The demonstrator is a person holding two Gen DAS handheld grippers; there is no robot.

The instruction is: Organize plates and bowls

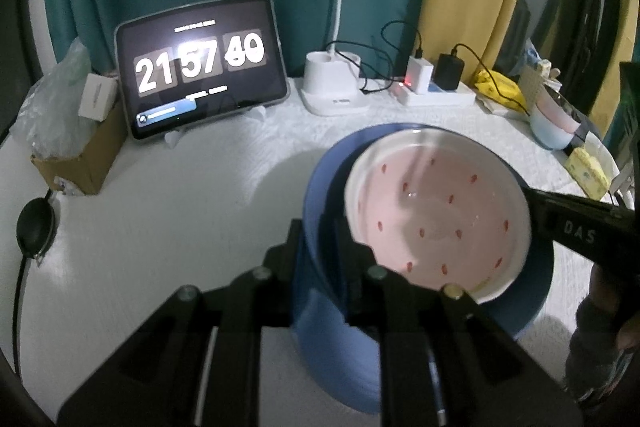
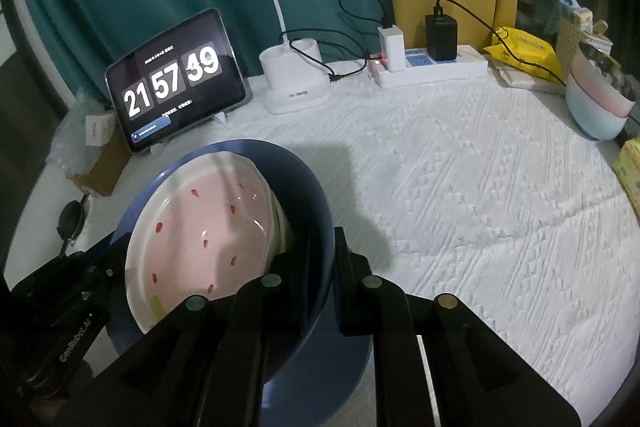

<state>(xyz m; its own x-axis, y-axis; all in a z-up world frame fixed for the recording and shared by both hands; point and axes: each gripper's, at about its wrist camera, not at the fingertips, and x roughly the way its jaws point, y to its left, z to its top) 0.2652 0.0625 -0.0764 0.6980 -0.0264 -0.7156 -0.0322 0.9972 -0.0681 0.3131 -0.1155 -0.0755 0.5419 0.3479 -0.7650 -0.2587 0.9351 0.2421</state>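
**Bowl rim gripped from both sides**

Left wrist view: left gripper closed on the near wall of one blue bowl, one finger inside, one outside. One pink plate with red specks leans tilted inside the bowl; its lower edge is hidden by the fingers. The right gripper enters from the right, its tips hidden at the rim. The table carries one tablet at its far edge.

Right wrist view: right gripper clamps the bowl's right wall. The plate stands steeply inside. Stacked bowls at the far right corner are cut off; their count is unclear.
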